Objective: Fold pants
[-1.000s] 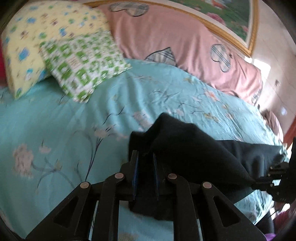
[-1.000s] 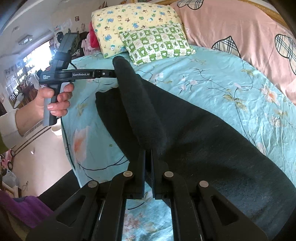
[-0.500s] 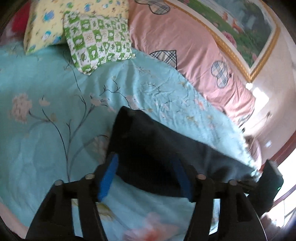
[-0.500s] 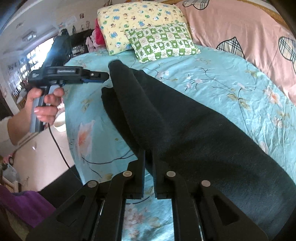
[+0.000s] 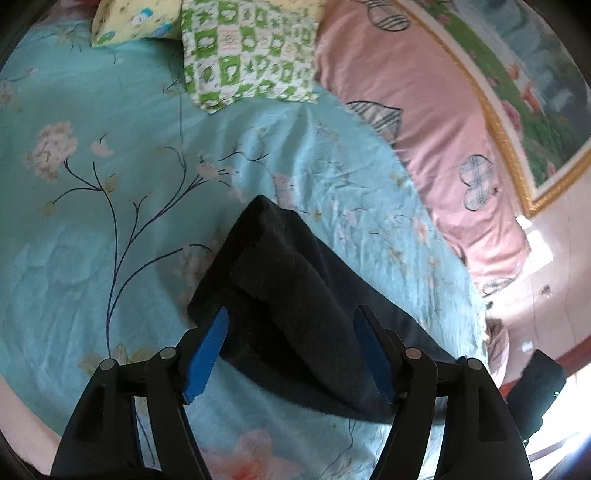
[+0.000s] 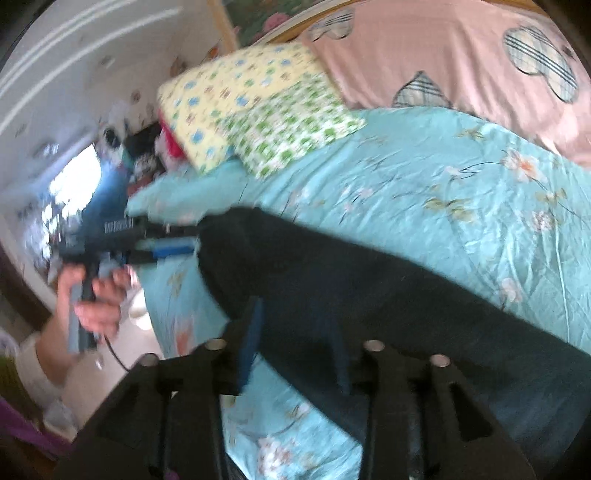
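Note:
The black pants point(image 5: 291, 291) lie folded lengthwise on the turquoise flowered bedsheet point(image 5: 110, 221). My left gripper point(image 5: 291, 325) is open, its blue-padded fingers standing either side of the near end of the pants. In the right wrist view the pants point(image 6: 369, 288) stretch across the bed. My right gripper point(image 6: 295, 325) is open above their lower edge; the view is blurred. The left gripper point(image 6: 173, 251) also shows there, held in a hand at the pants' far end.
A green checked pillow point(image 5: 247, 51) and a yellow pillow point(image 5: 136, 18) lie at the head of the bed. A pink padded headboard point(image 5: 424, 122) runs along the back. The bed's near edge point(image 6: 159, 325) drops to the floor at left.
Both grippers have let go of the pants and opened. The raised fold has dropped flat onto the bed. The left gripper opened first, then the right.

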Demonstrator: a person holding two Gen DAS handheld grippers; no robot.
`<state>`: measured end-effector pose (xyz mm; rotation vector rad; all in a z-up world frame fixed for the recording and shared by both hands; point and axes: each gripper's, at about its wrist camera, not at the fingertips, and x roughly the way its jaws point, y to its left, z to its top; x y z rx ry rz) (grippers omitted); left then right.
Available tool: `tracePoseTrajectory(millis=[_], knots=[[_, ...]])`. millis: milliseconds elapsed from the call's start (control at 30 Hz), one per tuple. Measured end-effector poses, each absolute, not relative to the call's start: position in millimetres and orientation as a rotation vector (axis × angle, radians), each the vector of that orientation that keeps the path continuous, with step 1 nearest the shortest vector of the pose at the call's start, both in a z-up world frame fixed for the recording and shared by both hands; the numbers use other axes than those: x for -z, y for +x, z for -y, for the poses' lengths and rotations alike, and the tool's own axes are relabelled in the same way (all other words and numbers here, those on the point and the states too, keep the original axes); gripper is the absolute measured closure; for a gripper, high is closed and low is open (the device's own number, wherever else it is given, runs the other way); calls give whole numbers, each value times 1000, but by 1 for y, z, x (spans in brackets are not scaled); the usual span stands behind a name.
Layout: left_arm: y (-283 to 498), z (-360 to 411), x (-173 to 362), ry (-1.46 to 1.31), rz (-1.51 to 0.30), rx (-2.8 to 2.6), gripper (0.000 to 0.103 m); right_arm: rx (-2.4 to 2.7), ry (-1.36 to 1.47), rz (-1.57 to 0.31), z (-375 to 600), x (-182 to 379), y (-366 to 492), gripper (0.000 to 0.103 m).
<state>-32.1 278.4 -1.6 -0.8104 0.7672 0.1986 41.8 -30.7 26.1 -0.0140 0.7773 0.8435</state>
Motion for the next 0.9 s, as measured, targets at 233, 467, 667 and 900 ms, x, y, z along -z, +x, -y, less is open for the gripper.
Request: tracePoseTrajectory(millis=[233, 467, 667, 900], knots=[[-15, -288, 16, -862, -790, -258, 32, -739, 18, -779, 38, -39, 84, 63], [-10, -285, 19, -846, -802, -259, 85, -636, 44, -902, 48, -20, 143, 63], [-31, -271, 7, -748, -778, -234, 91, -611, 14, -979, 43, -4, 167, 63], [-40, -266, 28, -694, -858, -303, 85, -662, -99, -1072, 21, 20, 174, 63]])
